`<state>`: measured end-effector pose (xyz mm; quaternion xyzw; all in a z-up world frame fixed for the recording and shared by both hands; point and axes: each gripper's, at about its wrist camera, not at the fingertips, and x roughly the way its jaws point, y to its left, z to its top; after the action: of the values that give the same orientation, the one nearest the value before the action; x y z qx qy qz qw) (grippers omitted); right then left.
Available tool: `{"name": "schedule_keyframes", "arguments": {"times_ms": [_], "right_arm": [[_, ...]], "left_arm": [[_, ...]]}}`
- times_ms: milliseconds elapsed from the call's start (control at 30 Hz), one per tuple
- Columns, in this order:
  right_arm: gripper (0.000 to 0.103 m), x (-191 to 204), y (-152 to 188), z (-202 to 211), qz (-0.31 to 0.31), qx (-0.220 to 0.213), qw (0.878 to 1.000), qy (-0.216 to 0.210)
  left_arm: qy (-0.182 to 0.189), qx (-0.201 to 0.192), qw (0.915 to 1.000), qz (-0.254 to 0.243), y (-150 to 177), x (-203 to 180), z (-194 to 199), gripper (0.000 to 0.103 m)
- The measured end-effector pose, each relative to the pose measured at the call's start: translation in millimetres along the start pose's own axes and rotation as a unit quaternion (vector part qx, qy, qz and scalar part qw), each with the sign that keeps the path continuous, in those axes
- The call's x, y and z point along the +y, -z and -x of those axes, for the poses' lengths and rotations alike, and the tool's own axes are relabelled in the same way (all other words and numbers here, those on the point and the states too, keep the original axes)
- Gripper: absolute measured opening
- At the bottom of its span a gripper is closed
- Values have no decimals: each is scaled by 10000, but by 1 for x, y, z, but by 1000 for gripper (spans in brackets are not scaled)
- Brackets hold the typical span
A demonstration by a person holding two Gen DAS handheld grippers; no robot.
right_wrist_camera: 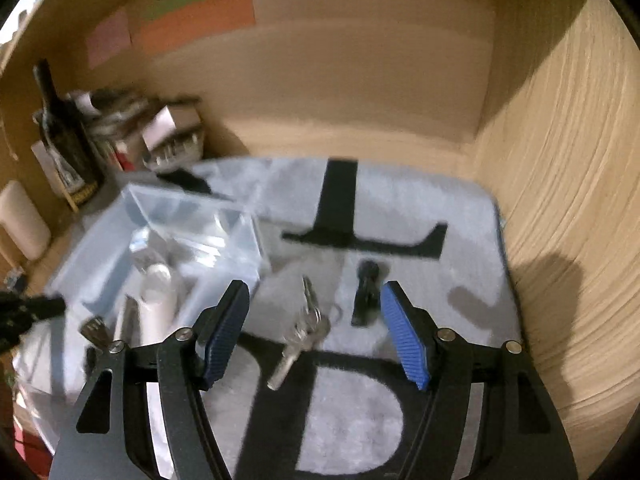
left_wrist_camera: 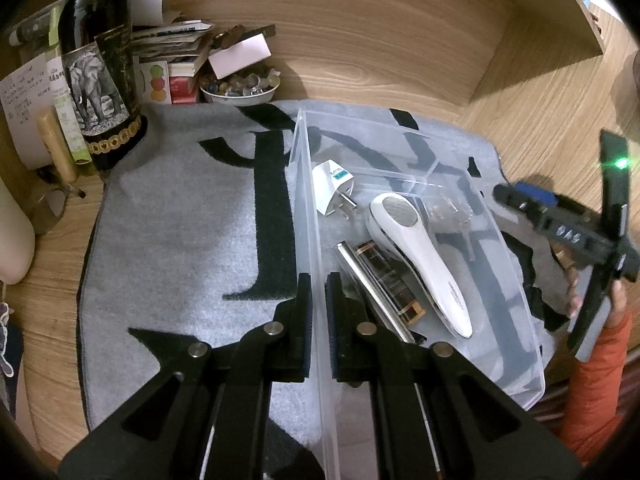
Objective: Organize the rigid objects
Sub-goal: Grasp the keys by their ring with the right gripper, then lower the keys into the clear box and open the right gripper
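Observation:
My left gripper is shut on the left wall of a clear plastic box, which also shows in the right wrist view. In the box lie a white handheld device, a white plug adapter, a metal harmonica, a brown rectangular piece and a clear item. My right gripper is open above the grey mat. Between its fingers lie a bunch of keys and a small black object. The right wrist view is blurred. The right gripper also shows in the left wrist view.
A dark wine bottle, stacked papers and booklets and a bowl of small trinkets stand at the back left. Wooden walls enclose the desk at back and right. An orange sleeve is at the right.

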<state>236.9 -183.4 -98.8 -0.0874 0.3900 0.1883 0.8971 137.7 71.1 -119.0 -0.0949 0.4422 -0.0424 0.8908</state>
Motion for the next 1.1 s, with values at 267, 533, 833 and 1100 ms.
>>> {"name": "schedule_keyframes", "arguments": {"times_ms": [267,533,833,1100], "right_arm": [[61,-3,18,-37,-84,473,9985,-254],[42,2,22,-60,46,623,9980,-118],[23,-6,20,-47,-51,510,9986,-149],[23,3,10,-4,109,-55,9998,-146]], "left_arm": [[-37,-3,10000,58,0,0,0,6],[-96,-5,9999,36,-1,0,-1,6],[-142,-3,9999,-10,-2,-1,-2,6],[-162,-34,9999,-11,-1,-2,-3,6]]}}
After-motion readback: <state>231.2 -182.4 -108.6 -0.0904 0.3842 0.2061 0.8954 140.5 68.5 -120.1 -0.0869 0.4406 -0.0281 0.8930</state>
